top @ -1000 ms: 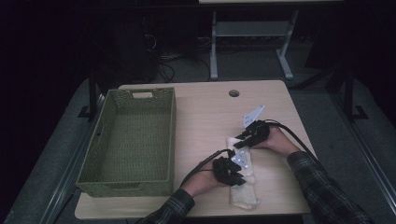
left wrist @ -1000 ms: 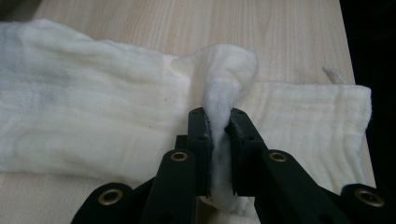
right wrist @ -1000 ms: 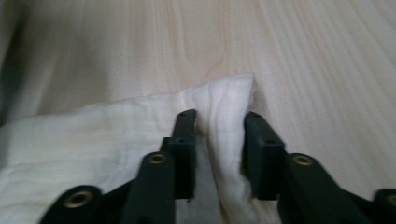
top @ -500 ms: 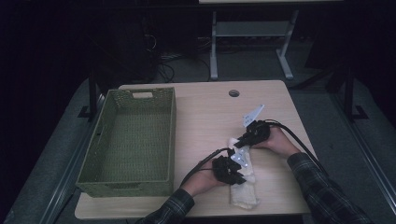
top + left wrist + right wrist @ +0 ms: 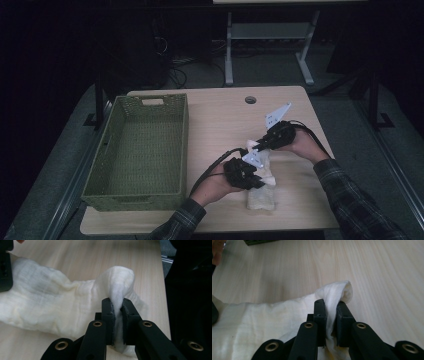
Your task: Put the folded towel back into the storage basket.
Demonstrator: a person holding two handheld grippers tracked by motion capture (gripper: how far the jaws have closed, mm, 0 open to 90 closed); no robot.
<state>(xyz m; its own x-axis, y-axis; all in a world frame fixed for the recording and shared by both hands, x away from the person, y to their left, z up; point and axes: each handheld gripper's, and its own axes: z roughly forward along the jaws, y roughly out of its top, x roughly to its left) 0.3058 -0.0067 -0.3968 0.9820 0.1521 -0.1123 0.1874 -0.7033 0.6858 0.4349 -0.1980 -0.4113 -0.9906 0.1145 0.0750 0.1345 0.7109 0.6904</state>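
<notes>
Cloth: one soft, cream cloth [image 5: 261, 192], thin and wrinkly, lying on the tabletop between the two tongs.
Left tongs: the left tongs [image 5: 117, 312] are squeezed almost closed on a pinched-up fold of the cloth; the fold pokes up past the tips in a round bump.
Right tongs: the right tongs [image 5: 329, 312] are nearly closed too, biting another fold of the cloth at its far end.
Tongs look: two in all, black and hard, with round brass-colored screws.
Tabletop: one tabletop [image 5: 220, 120], smooth pale wood with fine lines.
Basket: one green woven basket [image 5: 145, 147], a long box shape, well off to the left of the left tongs.
High view: shows both hands, checked sleeves and the basket.
Gripper views: show the fuzzy weave up close.
</notes>
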